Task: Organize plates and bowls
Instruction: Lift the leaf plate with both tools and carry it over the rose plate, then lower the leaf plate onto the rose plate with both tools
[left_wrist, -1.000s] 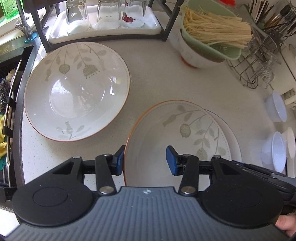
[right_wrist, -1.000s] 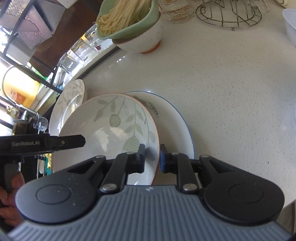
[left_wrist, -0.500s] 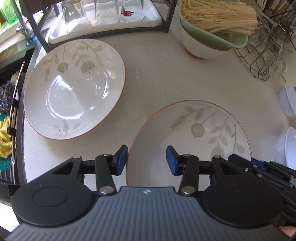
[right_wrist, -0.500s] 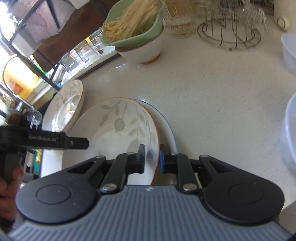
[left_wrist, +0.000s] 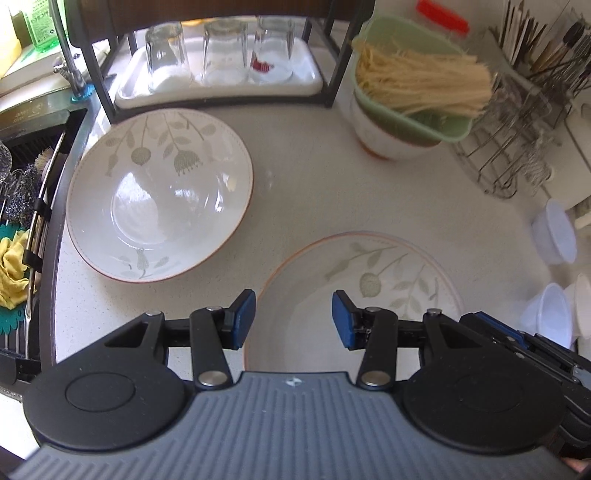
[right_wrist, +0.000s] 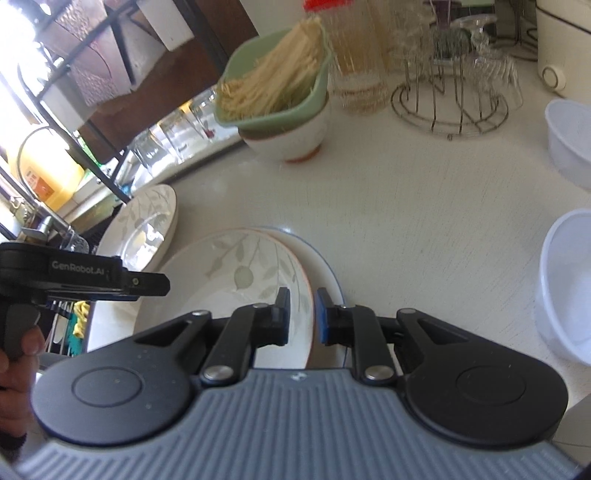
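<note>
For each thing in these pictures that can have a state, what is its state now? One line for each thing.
Right gripper: shut on the rim of the leaf-pattern bowl.
Leaf-pattern bowl: held, tilted, lifted over the blue-rimmed plate.
Blue-rimmed plate: lying flat on the counter.
Left gripper: open, empty.
Second leaf-pattern bowl: upright, empty, on the counter.
Drinking glasses: upside down on a tray.
Green colander: full of dry noodles, set in a white bowl.

Two matching handheld grippers: left gripper (left_wrist: 293, 319) and right gripper (right_wrist: 301, 315). Ribbed grey housing, black round side discs, black linkage arms with silver pivot screws, blue-padded fingers (left_wrist: 242, 317). White "GenRobot.AI" lettering along a black body, seen from the right wrist.
</note>
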